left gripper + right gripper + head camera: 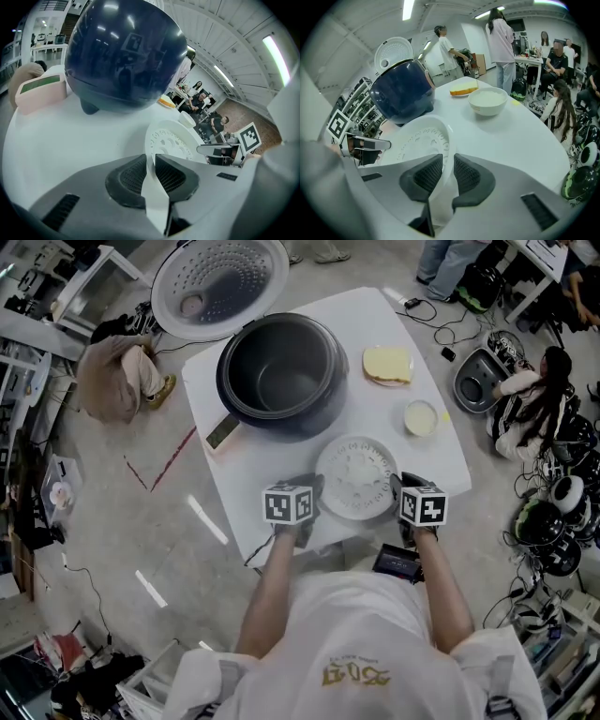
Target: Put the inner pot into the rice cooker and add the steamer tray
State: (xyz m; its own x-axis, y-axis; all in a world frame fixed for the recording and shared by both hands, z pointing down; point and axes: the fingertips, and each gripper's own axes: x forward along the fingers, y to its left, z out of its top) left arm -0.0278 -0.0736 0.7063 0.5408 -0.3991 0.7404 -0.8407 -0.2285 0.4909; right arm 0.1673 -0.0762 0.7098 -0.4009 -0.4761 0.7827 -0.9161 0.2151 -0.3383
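The white round tray (356, 474) lies flat on the worktop (234, 488), near the edge by the person. It sits right between the two tools.

The left tool (314, 486) is at the tray's left side. In the left gripper view, the left tool (151, 159) has the tray's (171, 140) thin rim between its two dark pads. The pads are squeezed onto the rim, so this tool is grasping the tray.

The right tool (398, 486) is at the tray's right side. In the right gripper view, the right tool (447, 161) also has the tray's (417, 140) rim between its pads. It is clenched on the rim too.

So both tools hold the tray, one on each side, across from each other.

The cooker (314, 423) stands behind the tray, farther from the person, and does not touch it. Its lid (220, 282) is flipped open and leans back. The dark pot (281, 381) sits inside the cooker.

A small bowl (421, 417) stands on the worktop just past the tray, to the right. A plate (387, 365) with something yellow on it lies behind the bowl, beside the cooker.
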